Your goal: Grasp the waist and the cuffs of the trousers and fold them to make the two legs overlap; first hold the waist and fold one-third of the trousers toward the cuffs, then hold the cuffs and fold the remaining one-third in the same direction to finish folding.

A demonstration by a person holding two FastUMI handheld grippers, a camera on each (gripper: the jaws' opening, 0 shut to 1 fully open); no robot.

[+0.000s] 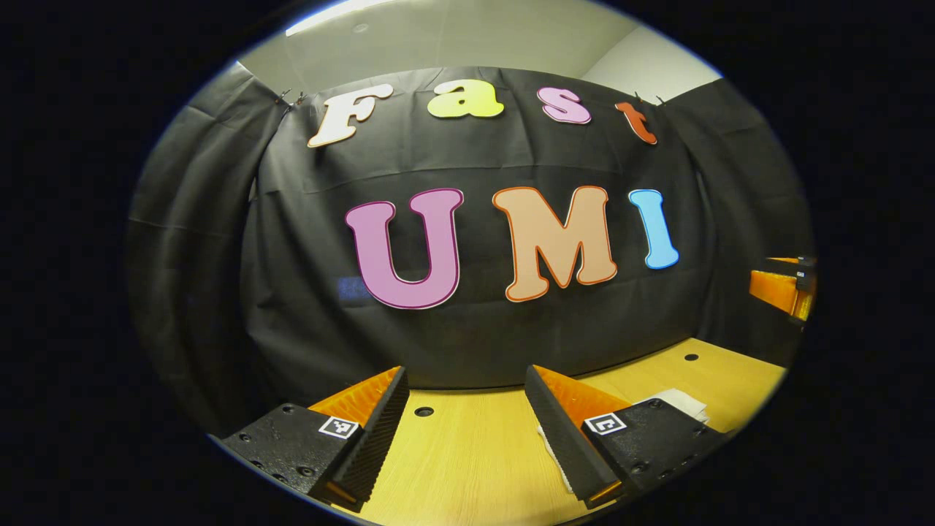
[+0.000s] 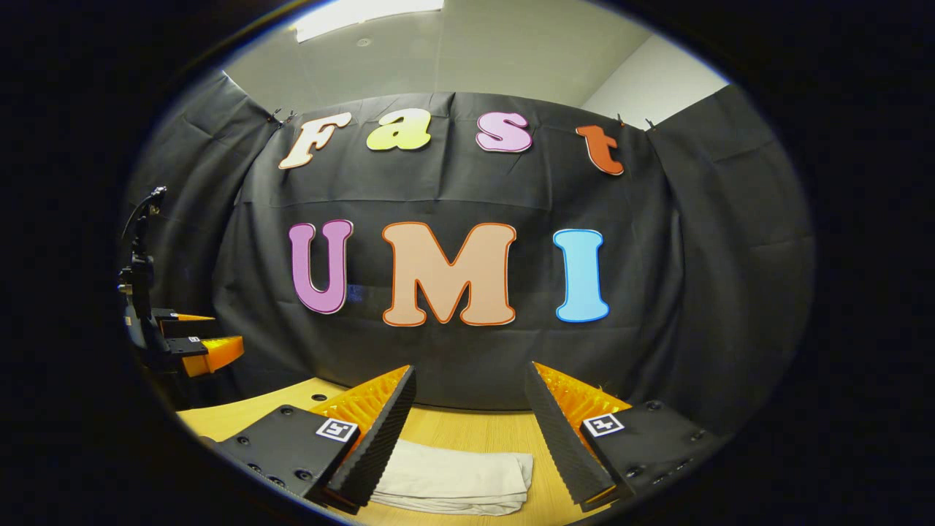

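So tbh the trousers (image 2: pixel 456 478) look pretty much folded already. In the right gripper view they sit as a compact pale bundle on the wooden table (image 2: pixel 467 431), layers stacked, rounded fold edge on the bundle's right side. My guess is we're at the tail end of the task, or the grippers are pulling off after the last fold, but I can't tell which from this alone.

If there's anything left to do, imo it's just a tidy-up: check the layers line up and no cuff is poking out the side. I'd come in low and flat, pinch only the top layer near an edge, and drag gently so the stack underneath doesn't slide. Light cotton-ish fabric like that probably shifts easily on smooth wood, so no fast lifts.

Tool state:
- right gripper (image 2: pixel 467 438): jaws wide apart, nothing between them. It hangs above the table w/ the bundle below and between the fingers, closer to the left finger. Looks like it's not touching the cloth, though that finger does cover the bundle's left end so can't be 100% sure.
- left gripper (image 1: pixel 467 438): also spread wide and empty, bare table between the fingers. A bit of the pale fabric peeks out around its right finger, so the bundle is off to that side, not in its grasp.

Each gripper also shows at the edge of the other's view, level w/ it and well apart.
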